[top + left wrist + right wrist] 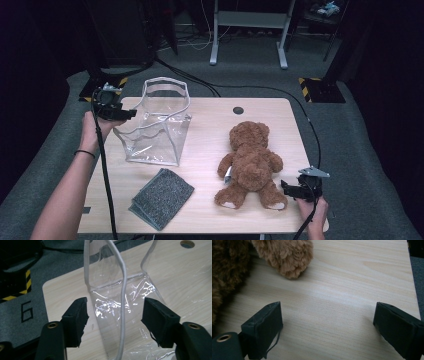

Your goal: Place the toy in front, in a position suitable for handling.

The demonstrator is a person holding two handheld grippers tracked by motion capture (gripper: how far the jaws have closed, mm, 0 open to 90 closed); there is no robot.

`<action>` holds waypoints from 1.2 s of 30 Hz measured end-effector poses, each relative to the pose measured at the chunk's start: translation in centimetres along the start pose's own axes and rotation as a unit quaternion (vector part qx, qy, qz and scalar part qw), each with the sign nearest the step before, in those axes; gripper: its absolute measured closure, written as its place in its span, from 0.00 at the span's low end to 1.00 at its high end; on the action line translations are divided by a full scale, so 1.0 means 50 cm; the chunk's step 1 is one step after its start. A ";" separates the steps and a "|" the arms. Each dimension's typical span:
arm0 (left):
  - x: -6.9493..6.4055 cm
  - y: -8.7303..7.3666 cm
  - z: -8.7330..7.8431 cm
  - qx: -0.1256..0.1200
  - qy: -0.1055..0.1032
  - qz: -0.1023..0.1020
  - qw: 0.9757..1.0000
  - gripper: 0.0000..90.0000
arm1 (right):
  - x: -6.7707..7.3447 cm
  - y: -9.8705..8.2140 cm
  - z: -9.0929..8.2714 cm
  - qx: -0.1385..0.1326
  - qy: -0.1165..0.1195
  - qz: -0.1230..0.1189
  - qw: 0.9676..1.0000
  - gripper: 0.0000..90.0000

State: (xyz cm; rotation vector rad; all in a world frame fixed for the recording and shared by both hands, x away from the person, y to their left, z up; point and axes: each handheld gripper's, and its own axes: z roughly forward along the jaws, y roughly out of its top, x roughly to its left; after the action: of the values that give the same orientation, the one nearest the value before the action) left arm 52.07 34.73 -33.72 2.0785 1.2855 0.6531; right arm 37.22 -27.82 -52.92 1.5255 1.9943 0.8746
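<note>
My left gripper stands half open around the one clear bag's cord handle, gripping nothing; from above, one bear and one cloth lie right of it, my right gripper wide open, empty.

Your surface sits brightly lit from overhead in the high view, while everything around it sinks into near black, both side edges especially. The clear bag on the surface throws white glare off its creases, sharpest in the left gripper view. Soft shadow pools right beside the teddy bear, tight against the surface. In the right gripper view, the bear's fur goes slightly soft, and there's a pale sheen across the wood grain just beyond it.
</note>
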 end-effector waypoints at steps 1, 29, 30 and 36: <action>0.000 0.000 0.000 0.000 0.000 0.000 1.000 0.45 | 0.000 0.000 0.000 0.000 0.000 0.000 1.000 0.09; 0.024 -0.003 0.048 -0.016 0.031 -0.067 0.997 0.97 | 0.001 0.000 0.000 0.001 0.000 0.002 1.000 0.09; 0.027 -0.004 0.049 -0.017 0.035 -0.075 0.996 0.97 | 0.001 0.000 0.000 0.001 0.000 0.002 1.000 0.09; 0.044 -0.009 0.053 -0.027 0.060 -0.106 0.992 0.97 | 0.001 0.000 0.000 0.001 0.000 0.002 1.000 0.09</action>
State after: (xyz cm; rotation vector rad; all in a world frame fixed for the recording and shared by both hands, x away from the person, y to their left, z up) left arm 54.48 36.24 -35.69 1.8501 1.5141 0.7186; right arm 37.20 -27.80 -52.91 1.5316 1.9928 0.8736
